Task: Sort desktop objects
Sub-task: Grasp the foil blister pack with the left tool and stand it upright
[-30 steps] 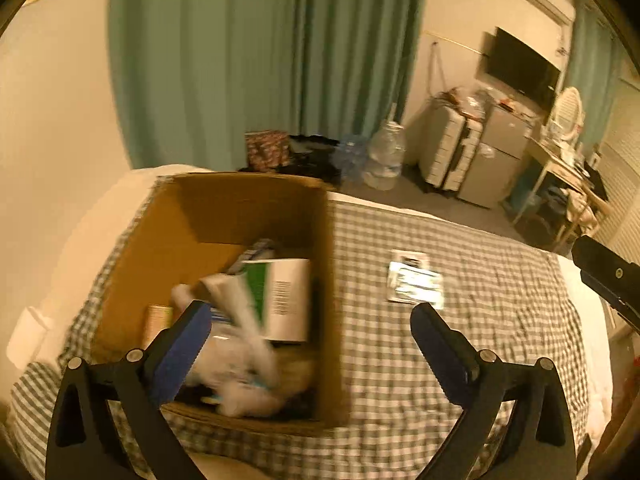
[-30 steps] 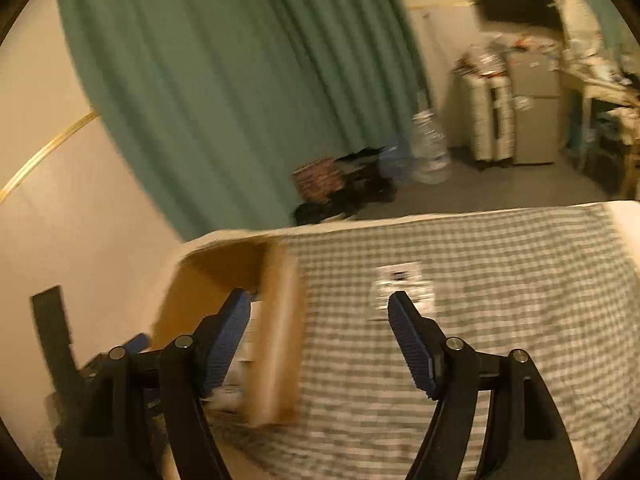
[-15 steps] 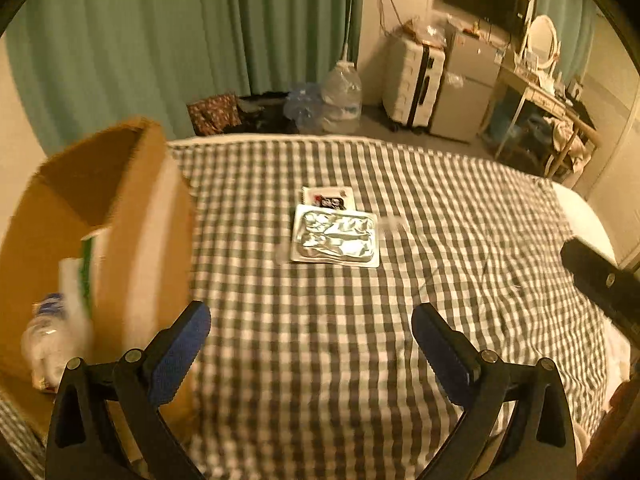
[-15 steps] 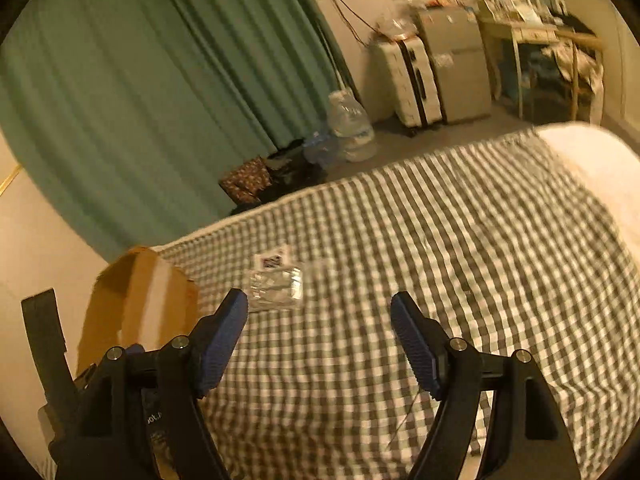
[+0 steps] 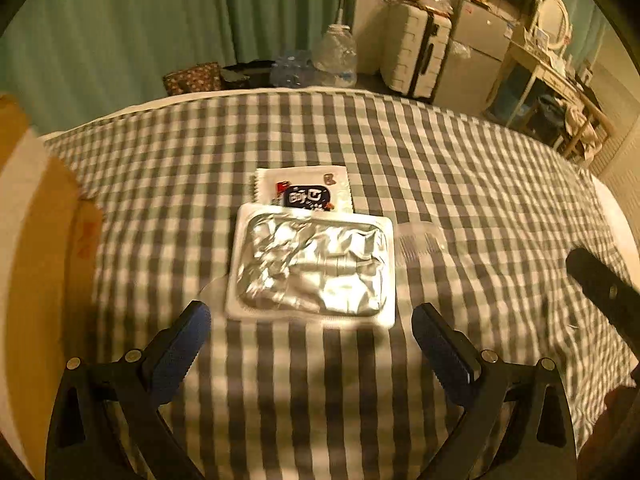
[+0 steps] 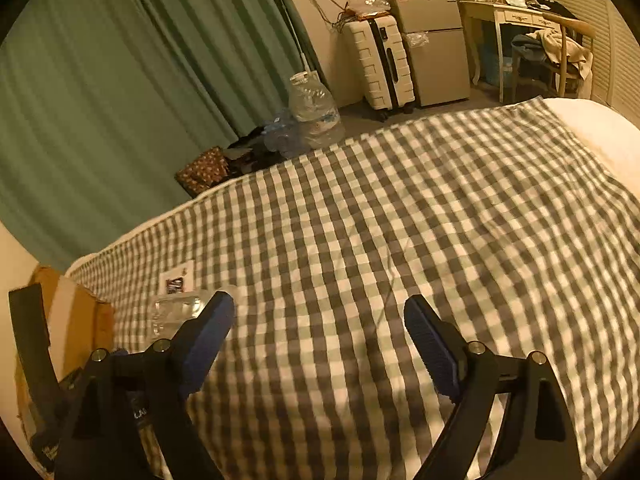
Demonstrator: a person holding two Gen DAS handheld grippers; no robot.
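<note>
Left tongs (image 5: 310, 330) released, empty, now swung from box (image 5: 36, 240) down to foil pack (image 5: 314, 266) at frame centre; sachet (image 5: 304, 190) just beyond on bed (image 5: 480, 184). Right tongs (image 6: 320, 330) opening, empty. Next pickup likely.

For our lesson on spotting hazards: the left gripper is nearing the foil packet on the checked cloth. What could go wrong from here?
1. The foil packet lies flat, overlapping the printed sachet; the open left gripper may catch both or neither.
2. A clear plastic piece beside the packet is hard to see and could be knocked.
3. The loose checked cloth may bunch under the fingers.
</note>
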